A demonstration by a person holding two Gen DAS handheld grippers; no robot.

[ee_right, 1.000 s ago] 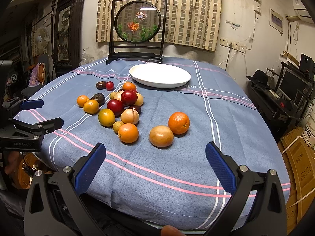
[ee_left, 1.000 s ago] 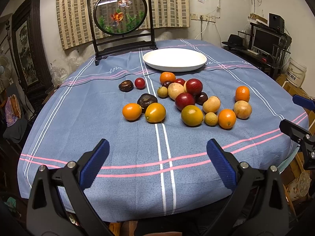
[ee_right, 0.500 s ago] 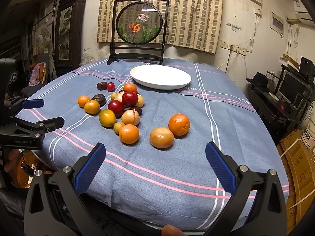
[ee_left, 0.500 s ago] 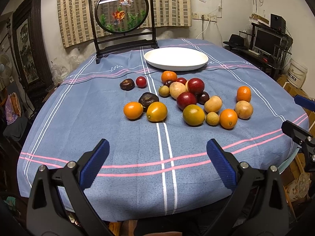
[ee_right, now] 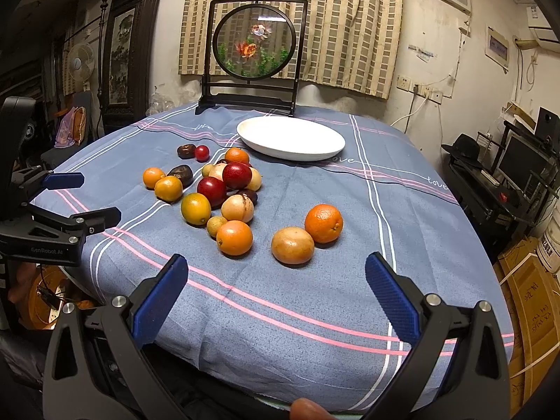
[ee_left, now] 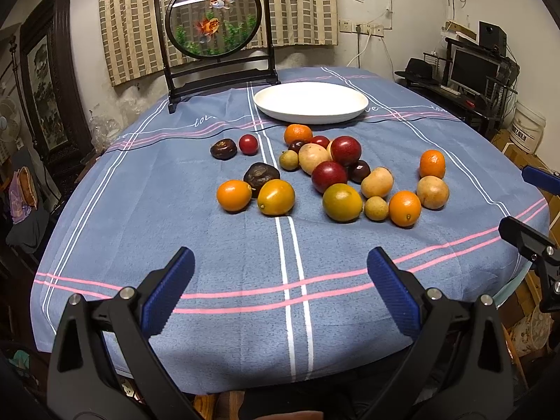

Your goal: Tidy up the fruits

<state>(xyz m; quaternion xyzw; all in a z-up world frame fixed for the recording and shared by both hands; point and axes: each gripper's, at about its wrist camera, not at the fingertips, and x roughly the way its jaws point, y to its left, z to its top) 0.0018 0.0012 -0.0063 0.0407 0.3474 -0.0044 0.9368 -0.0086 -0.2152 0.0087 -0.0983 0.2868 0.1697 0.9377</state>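
Several fruits lie loose on the blue striped tablecloth [ee_left: 196, 245]: oranges, red plums, yellow and dark ones, clustered mid-table [ee_left: 336, 178] and seen in the right wrist view [ee_right: 224, 192]. An empty white plate [ee_left: 309, 101] [ee_right: 290, 138] sits behind them. My left gripper [ee_left: 280, 280] is open and empty above the near table edge. My right gripper [ee_right: 276, 283] is open and empty, just short of a tan fruit [ee_right: 292, 245] and an orange [ee_right: 323, 223].
A black framed round goldfish screen [ee_left: 213, 35] [ee_right: 253, 47] stands at the table's far side. A desk with a monitor [ee_left: 472, 70] is off to the right. Each gripper shows at the edge of the other's view.
Both grippers have moved slightly forward toward the fruits. Both stay open. The fruits have not moved.
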